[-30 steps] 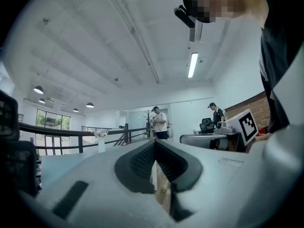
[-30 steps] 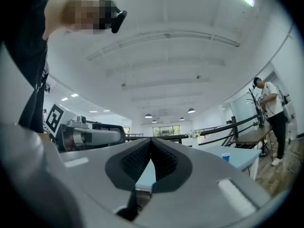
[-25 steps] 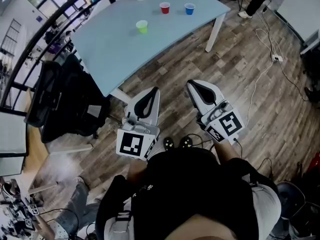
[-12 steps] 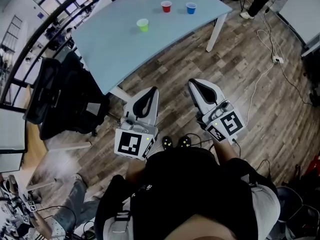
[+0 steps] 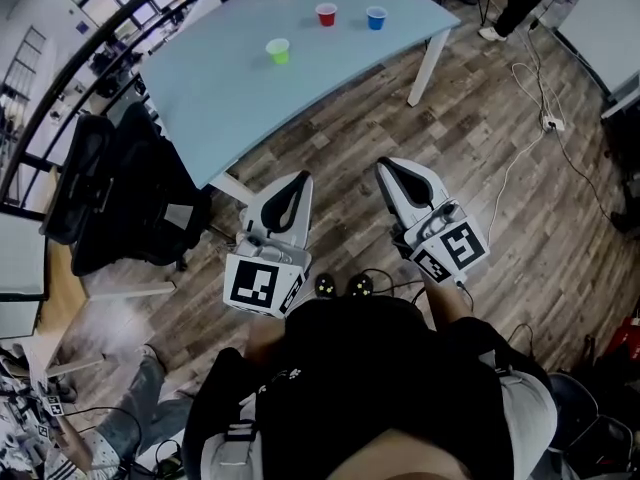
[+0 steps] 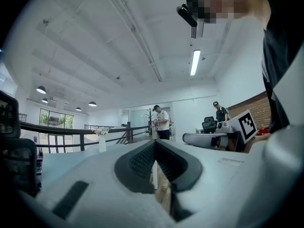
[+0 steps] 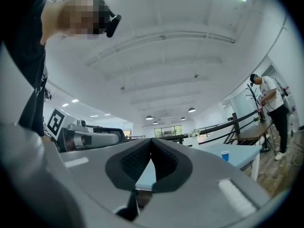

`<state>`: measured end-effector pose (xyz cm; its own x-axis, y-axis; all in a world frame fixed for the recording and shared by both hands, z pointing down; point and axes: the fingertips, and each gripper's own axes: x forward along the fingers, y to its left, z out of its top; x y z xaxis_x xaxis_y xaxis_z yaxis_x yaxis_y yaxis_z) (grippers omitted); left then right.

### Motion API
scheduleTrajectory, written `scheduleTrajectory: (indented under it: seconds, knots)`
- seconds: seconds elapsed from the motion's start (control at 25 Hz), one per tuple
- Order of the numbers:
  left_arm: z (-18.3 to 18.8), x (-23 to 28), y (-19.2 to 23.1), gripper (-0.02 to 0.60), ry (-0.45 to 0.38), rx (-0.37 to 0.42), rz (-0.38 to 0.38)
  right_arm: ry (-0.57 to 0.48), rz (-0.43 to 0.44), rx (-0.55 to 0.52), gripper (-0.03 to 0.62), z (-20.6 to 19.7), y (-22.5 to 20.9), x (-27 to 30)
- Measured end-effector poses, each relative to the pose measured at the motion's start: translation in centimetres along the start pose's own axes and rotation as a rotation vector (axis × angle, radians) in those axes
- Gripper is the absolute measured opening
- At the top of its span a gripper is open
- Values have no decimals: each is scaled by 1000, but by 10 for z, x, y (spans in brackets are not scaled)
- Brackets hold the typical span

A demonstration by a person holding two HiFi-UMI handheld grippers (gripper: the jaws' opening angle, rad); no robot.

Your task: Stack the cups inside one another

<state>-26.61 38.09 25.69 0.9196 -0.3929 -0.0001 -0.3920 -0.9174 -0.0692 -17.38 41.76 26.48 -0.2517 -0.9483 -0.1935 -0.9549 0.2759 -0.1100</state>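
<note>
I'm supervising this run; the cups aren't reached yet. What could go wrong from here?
The left hand-held gripper and right hand-held gripper are shut; arriving that way could knock over the green cup, red cup or blue cup. The white cable on the floor to the right may be a trip hazard.

Black chair [image 5: 115,203] beside blue table [image 5: 225,93]
</note>
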Motion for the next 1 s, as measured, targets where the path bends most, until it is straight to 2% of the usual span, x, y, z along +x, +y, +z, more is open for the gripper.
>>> scheduleTrajectory:
  seconds: [0.48, 1.0]
  knots:
    - [-12, 26, -43, -15, 29, 3, -19, 8, -37, 15, 9, -4, -37, -44]
    - [-14, 79, -44, -15, 3, 20, -88, 4, -98, 1, 9, -7, -82, -45]
